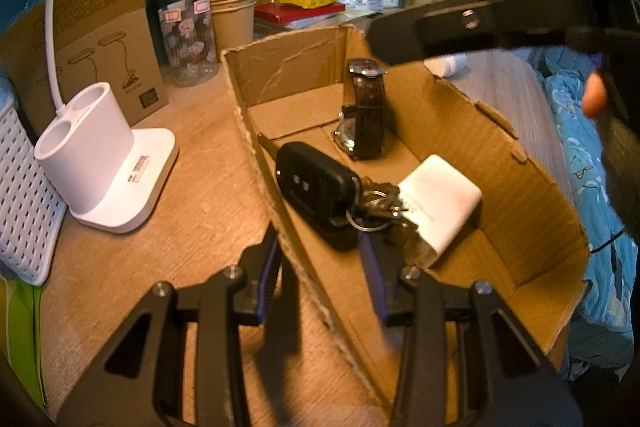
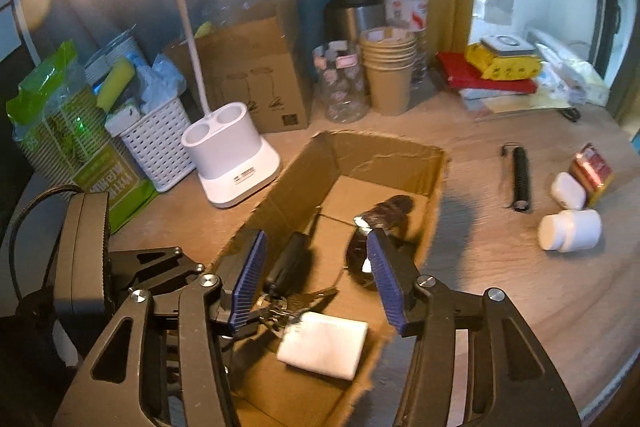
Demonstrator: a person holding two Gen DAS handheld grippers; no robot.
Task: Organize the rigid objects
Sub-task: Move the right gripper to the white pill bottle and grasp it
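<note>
— What's the right gripper doing over the torn-topped brown cardboard box?

— Nothing is in it. Its blue ribbed pads stand apart, empty, tilted down over the box, so I'd judge it has let something go there. Just beyond its tips, against the box's right wall, is the wristwatch with the dark brown leather strap, propped on its edge.

— And the other hand?

— The left gripper is narrowed right down on the near left wall of the box; its pads sit either side of the cardboard edge. I'd say it is steadying the box so it won't slide on the pale wood-grain desk.

— What else is inside?

— Just ahead of the left gripper lies the black car key fob with its ring of metal keys, and beside that, to the right, the white rounded rectangular charger block. All three rest on the box floor.

— Is the job done?

— Not to my eye. Out to the right of the right gripper, on the bare desk, lie a slim black torch, a white plastic pill bottle on its side and a small white case. Those look like the next candidates
</note>
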